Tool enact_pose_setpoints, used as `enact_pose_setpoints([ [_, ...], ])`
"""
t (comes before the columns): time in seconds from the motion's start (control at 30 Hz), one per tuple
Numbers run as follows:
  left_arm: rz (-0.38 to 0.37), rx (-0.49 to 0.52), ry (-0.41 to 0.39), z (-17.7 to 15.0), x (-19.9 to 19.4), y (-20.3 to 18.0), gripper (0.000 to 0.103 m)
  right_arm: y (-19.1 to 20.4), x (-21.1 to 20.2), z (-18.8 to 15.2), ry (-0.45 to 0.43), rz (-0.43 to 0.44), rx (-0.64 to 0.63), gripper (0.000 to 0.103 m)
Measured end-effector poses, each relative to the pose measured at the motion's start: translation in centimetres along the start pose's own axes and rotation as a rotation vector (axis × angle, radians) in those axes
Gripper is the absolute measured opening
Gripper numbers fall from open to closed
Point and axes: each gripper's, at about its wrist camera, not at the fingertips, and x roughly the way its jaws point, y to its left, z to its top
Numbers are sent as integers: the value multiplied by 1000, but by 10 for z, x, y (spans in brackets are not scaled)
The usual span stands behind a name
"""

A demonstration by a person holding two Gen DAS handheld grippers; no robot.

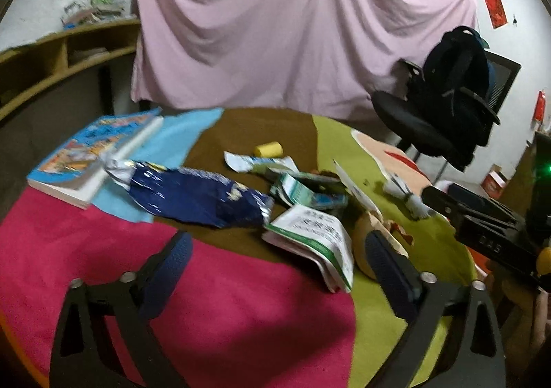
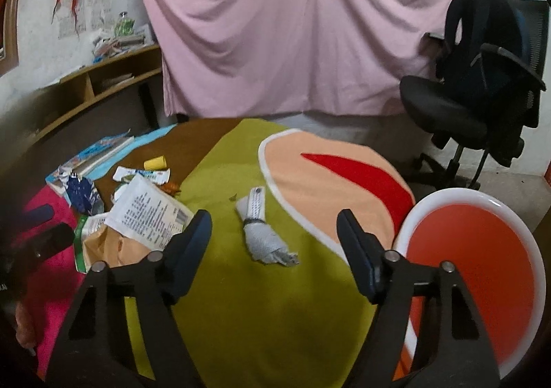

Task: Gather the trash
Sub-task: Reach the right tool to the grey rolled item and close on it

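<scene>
Trash lies on a round table with a many-coloured cloth (image 1: 241,312). In the left wrist view I see a crumpled dark blue snack bag (image 1: 199,198), a white-and-green paper pack (image 1: 316,243), a green carton (image 1: 303,191), a torn white wrapper (image 1: 255,162) and a small yellow roll (image 1: 268,148). My left gripper (image 1: 277,240) is open just in front of the paper pack, touching nothing. In the right wrist view a crumpled grey-white wrapper (image 2: 261,233) lies on the green cloth, in line with the gap of my right gripper (image 2: 273,219). That gripper is open and its pads are clear of the wrapper.
A thick picture book (image 1: 93,153) lies at the table's far left. A round red basin with a white rim (image 2: 475,271) sits by the table's right edge. Behind stand an office chair with a dark backpack (image 2: 482,84), a pink hanging sheet (image 2: 292,26) and a wooden shelf (image 2: 96,84).
</scene>
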Motion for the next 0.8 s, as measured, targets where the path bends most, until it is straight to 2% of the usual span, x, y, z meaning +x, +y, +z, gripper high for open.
enact_pose_setpoints([
  [0.23,-95,-6,71,0,7,-1,51,-1,14,-1,72,41,6,90],
  [0.37,-151,-17,87,2,7,0,32,-5,28,-2,136,83,35,87],
  [0.5,-187,-33,88,4,3,3,13,-14,35,-5,170,121,84,76],
  [0.6,-194,-24,73,6,-2,3,9,-19,32,-5,162,140,111,57],
  [0.8,-192,2,-15,3,-19,-2,6,-13,17,-7,110,148,99,54],
])
